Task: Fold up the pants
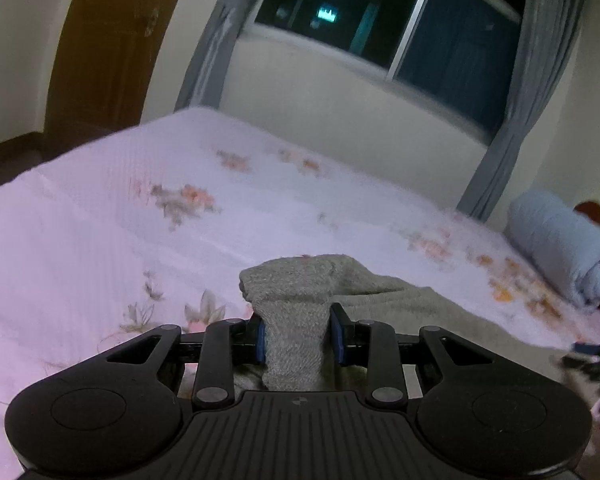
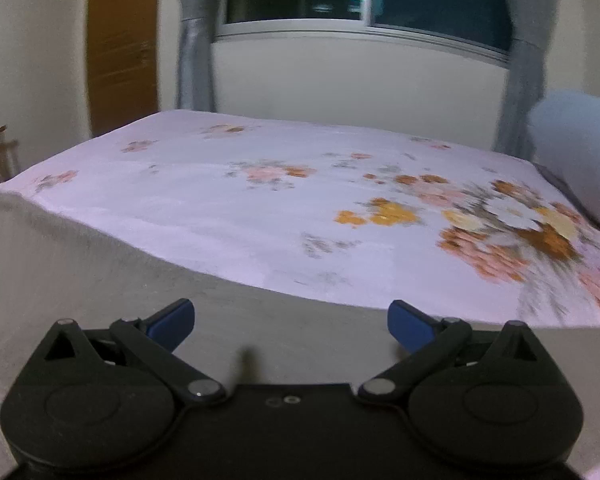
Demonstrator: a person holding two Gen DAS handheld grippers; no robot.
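Grey-green knitted pants (image 1: 296, 320) lie on the floral pink bed sheet (image 1: 100, 220), one bunched end pinched in the left hand-held gripper (image 1: 298, 338) for folding over, while the right hand-held gripper (image 2: 290, 322), spread wide and empty, hovers above cloth at six o'clock.

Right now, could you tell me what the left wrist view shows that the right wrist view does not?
Only the left wrist view shows the left gripper clamped on a bunched fold of the grey pants. Only the right wrist view shows the right gripper open above flat grey fabric. Both show the floral bedsheet, the window and the grey curtains.
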